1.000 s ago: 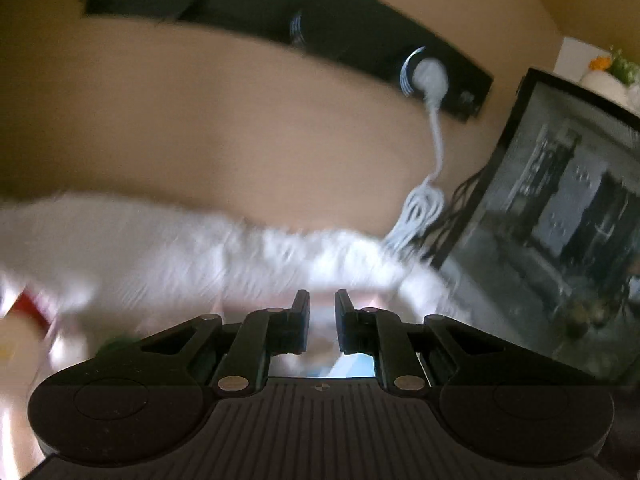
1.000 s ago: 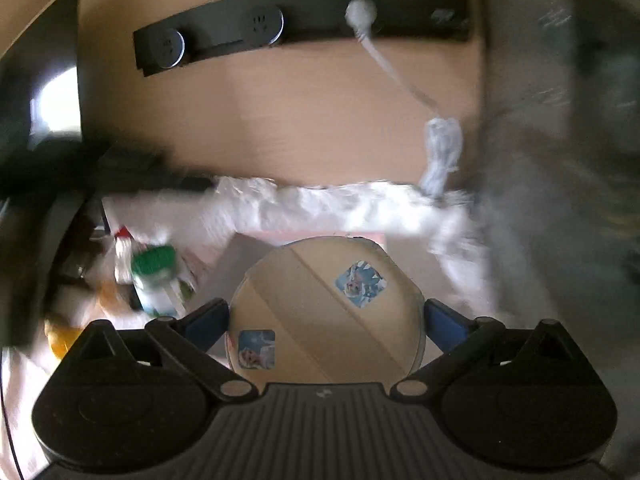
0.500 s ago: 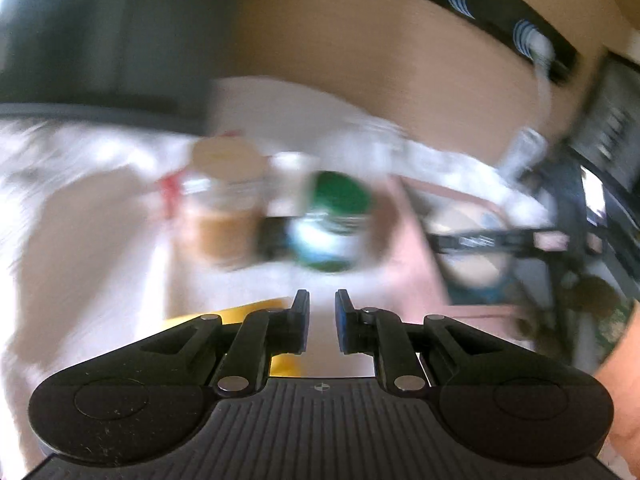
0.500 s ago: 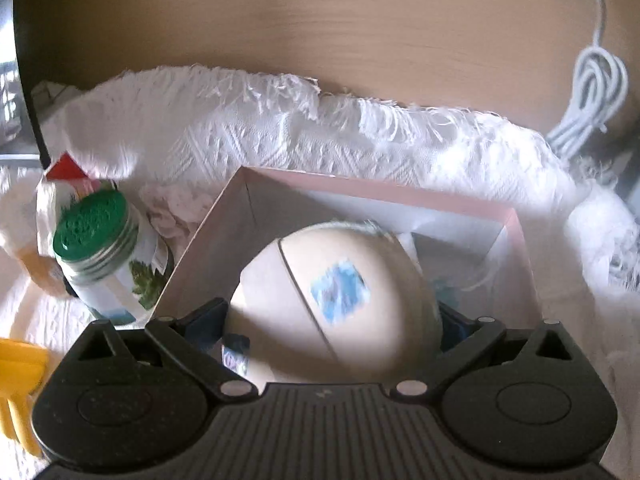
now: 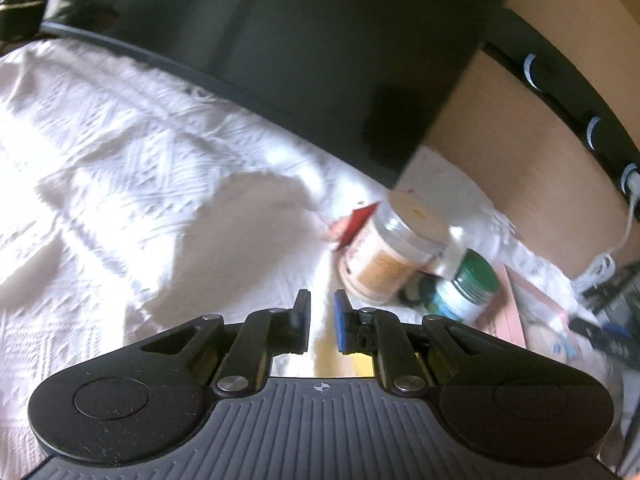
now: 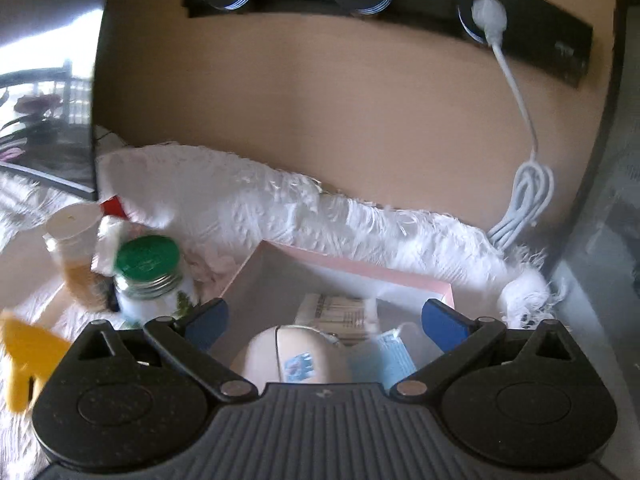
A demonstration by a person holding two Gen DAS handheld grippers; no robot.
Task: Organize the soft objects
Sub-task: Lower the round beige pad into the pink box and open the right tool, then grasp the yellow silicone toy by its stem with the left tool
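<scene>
Right gripper (image 6: 326,318): jaws spread wide, nothing between them, hovering over the pink box (image 6: 360,270). Directly below and between the blue pads sits the beige ball (image 6: 288,354), inside the box at its near side, with a blue sticker on its upper face. Beside the ball on the right lies a light blue packet (image 6: 394,354); behind it a printed white pack (image 6: 340,312), both inside the box too. Left of the box, a green-lidded jar (image 6: 150,276) stands just beside its wall, and a pale-lidded jar (image 6: 74,248) with tan contents stands a little further left. A yellow object (image 6: 24,360) lies at the left edge of this view, shape unclear. All rest on a white fringed cloth (image 6: 256,204) covering the desk. Behind, a wood panel carries a black socket strip (image 6: 400,4); a white plug and coiled cord (image 6: 524,196) hang from it at right. Left gripper (image 5: 319,322): jaws nearly closed, a narrow gap only, holding nothing, above the white cloth (image 5: 120,160). To its front right are the same pale-lidded jar (image 5: 394,256) and green-lidded jar (image 5: 466,288), touching or nearly so; blurred. A dark monitor (image 5: 280,60) stands at the back.
</scene>
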